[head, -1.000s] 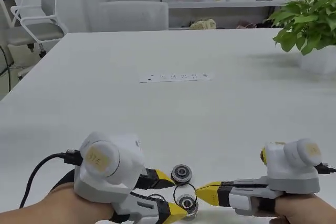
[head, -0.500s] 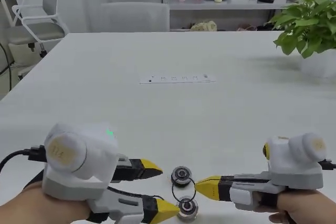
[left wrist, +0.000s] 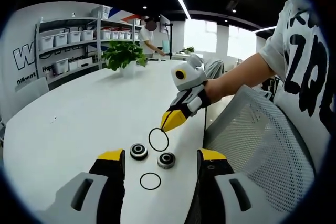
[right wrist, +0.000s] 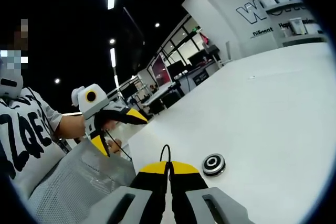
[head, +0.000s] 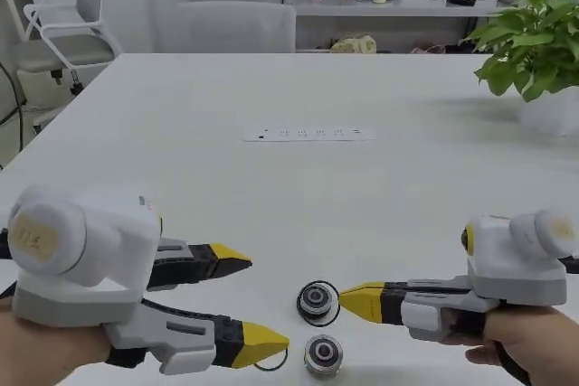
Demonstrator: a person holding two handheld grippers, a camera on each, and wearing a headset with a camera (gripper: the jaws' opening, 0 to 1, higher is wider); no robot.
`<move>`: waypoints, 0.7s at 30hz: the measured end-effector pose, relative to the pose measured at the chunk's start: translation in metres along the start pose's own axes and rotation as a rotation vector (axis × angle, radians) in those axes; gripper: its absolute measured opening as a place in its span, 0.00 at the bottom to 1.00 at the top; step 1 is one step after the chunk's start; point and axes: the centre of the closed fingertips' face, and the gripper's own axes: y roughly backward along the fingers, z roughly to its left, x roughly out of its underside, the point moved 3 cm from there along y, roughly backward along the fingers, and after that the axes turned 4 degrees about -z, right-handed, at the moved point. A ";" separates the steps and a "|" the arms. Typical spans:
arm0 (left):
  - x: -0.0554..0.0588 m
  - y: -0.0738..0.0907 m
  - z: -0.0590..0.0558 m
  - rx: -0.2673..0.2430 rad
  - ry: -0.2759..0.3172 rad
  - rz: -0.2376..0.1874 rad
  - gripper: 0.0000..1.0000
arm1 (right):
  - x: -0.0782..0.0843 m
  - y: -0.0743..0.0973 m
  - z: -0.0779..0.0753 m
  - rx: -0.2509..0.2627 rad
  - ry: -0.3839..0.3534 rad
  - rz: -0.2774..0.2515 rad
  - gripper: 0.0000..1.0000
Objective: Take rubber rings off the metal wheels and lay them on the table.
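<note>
table: white, bears everything.
left gripper: jaws wide apart, empty.
right gripper: jaws pressed together, pinching the held ring.
far wheel: on table, by right gripper's tip.
near wheel: just beside far wheel.
held ring: hangs above both wheels.
loose ring: flat on table, near left gripper.

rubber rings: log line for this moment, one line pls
left gripper open, empty | right gripper shut on rubber ring | second ring flat on table | near wheel, far wheel on table
</note>
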 end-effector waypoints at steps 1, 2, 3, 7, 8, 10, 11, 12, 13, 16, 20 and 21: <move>0.000 0.001 0.000 -0.002 0.000 -0.001 0.53 | -0.001 0.000 0.000 -0.001 0.001 -0.001 0.00; 0.000 0.002 0.001 -0.004 0.001 -0.002 0.54 | -0.002 0.000 0.001 -0.002 0.004 -0.003 0.00; -0.001 0.002 0.000 -0.005 0.002 -0.004 0.54 | -0.003 0.000 0.002 -0.003 0.005 -0.004 0.00; -0.003 0.005 -0.001 -0.009 0.006 -0.010 0.57 | -0.008 -0.002 0.004 -0.010 0.011 -0.008 0.00; -0.003 0.006 -0.001 -0.009 0.007 -0.011 0.57 | -0.009 -0.003 0.005 -0.012 0.012 -0.008 0.00; -0.004 0.008 -0.002 -0.010 0.008 -0.013 0.60 | -0.011 -0.004 0.006 -0.016 0.016 -0.007 0.00; -0.005 0.009 -0.002 -0.012 0.008 -0.015 0.60 | -0.012 -0.004 0.006 -0.018 0.017 -0.008 0.00; -0.005 0.009 -0.002 -0.012 0.008 -0.016 0.61 | -0.013 -0.005 0.007 -0.021 0.018 -0.010 0.00; -0.005 0.010 -0.002 -0.013 0.009 -0.017 0.61 | -0.014 -0.005 0.007 -0.022 0.020 -0.010 0.00; -0.005 0.013 -0.001 -0.019 0.013 -0.018 0.63 | -0.018 -0.008 0.009 -0.032 0.027 -0.010 0.00; -0.004 0.017 -0.001 -0.029 0.022 -0.021 0.64 | -0.021 -0.012 0.012 -0.042 0.033 -0.010 0.00; -0.003 0.018 -0.001 -0.031 0.023 -0.021 0.65 | -0.022 -0.013 0.012 -0.044 0.034 -0.009 0.00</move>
